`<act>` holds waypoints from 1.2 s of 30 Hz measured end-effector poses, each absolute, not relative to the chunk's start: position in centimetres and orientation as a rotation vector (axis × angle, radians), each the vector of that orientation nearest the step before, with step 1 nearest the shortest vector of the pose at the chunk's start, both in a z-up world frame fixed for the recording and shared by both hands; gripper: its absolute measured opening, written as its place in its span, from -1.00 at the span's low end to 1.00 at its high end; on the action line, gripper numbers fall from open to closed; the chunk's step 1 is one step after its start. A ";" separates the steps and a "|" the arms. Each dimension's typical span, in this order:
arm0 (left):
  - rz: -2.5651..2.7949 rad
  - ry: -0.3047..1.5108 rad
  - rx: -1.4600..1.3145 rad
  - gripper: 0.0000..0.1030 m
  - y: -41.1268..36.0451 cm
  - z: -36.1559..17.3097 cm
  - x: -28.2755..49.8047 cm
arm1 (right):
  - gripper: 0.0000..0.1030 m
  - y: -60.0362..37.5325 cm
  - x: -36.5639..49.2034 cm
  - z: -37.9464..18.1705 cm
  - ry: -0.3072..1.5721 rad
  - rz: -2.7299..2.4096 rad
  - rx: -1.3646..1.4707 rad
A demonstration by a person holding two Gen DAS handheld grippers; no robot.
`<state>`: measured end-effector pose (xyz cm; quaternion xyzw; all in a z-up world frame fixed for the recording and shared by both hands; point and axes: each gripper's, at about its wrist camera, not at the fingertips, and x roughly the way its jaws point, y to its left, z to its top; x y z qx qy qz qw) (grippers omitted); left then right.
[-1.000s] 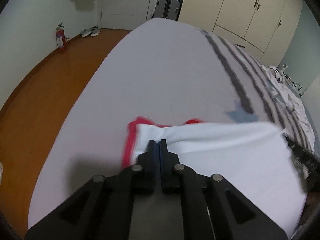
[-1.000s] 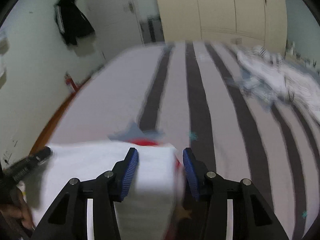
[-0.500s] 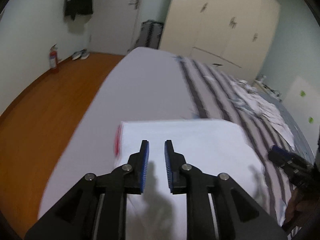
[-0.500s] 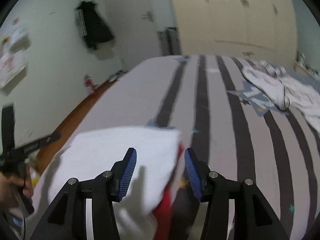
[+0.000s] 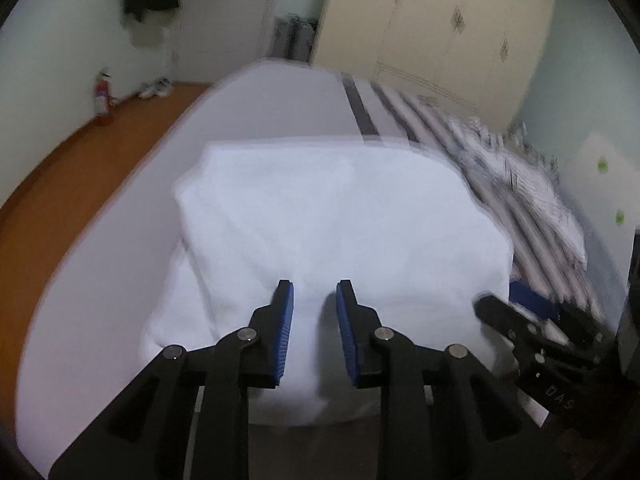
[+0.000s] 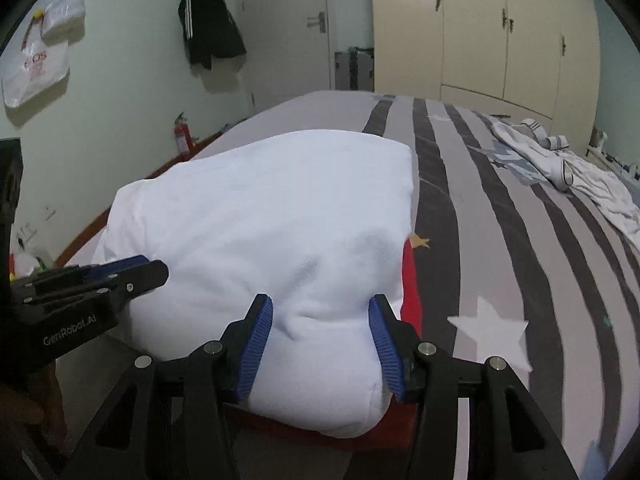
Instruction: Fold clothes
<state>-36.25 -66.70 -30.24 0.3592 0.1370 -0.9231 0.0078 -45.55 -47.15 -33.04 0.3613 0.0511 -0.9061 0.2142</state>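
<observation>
A white garment (image 5: 328, 208) with red trim (image 6: 412, 292) lies folded on the striped bed (image 6: 500, 260), white side up. My left gripper (image 5: 314, 286) hangs over its near edge. Its jaws are opening, with only a narrow gap, and the pads press on nothing. In the right wrist view the left gripper (image 6: 156, 272) sits at the garment's left side. My right gripper (image 6: 320, 302) is open, and the garment's (image 6: 272, 208) near fold bulges up between its fingers. The right gripper (image 5: 492, 304) shows at the garment's right side in the left wrist view.
Crumpled white clothes (image 6: 568, 172) lie at the bed's far right. Left of the bed is a wooden floor (image 5: 80, 152) with a red fire extinguisher (image 5: 102, 98) by the wall. A cream wardrobe (image 6: 500, 32) stands behind, and a black jacket (image 6: 208, 20) hangs on the wall.
The left jaws were shut on the garment's edge and have let go and parted. Both grippers drew back towards the near edge. The garment now lies flat with most of its red hidden.
</observation>
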 end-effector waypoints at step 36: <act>-2.737 0.359 1.238 -0.42 -73.7 -31.2 -45.7 | -0.11 -43.9 -53.9 -32.1 0.099 -2.606 1.033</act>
